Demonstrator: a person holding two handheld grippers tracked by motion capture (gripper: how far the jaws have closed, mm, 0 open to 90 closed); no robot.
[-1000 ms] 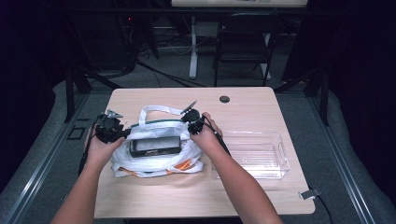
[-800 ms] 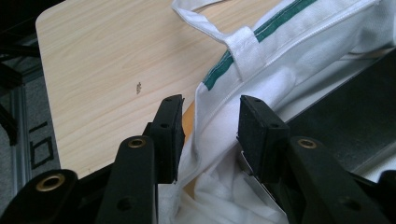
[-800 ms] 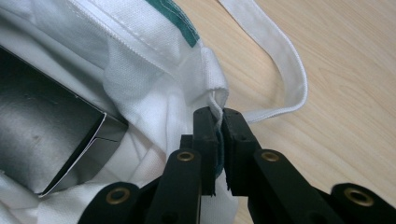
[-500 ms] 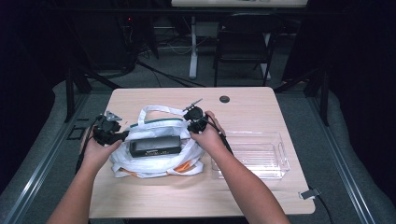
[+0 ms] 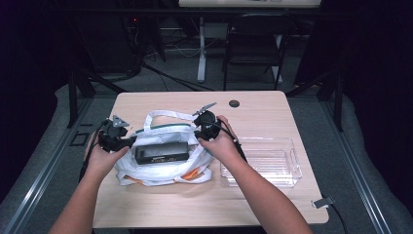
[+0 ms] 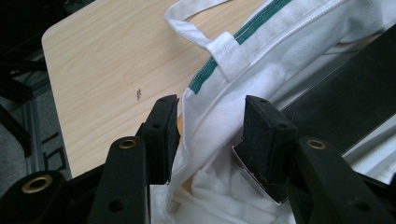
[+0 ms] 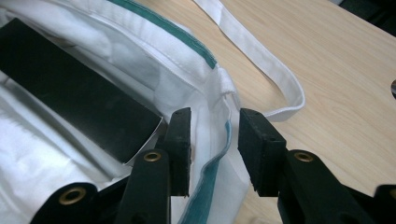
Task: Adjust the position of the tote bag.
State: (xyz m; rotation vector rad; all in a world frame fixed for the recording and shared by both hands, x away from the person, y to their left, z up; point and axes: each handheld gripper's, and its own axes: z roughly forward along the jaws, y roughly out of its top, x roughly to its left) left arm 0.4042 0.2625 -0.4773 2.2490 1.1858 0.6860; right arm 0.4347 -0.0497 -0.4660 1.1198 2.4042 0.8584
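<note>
box (image 5: 160,152) already inside bag (image 5: 160,170); left gripper (image 6: 212,123) and right gripper (image 7: 210,135), jaws just opening, straddle rim unclamped; withdrawal left.

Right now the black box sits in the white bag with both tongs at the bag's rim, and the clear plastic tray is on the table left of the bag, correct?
Not quite: the clear plastic tray lies right of the white bag, as the high view shows. The black box does sit in the bag, with the left tongs and right tongs at its rim.
</note>
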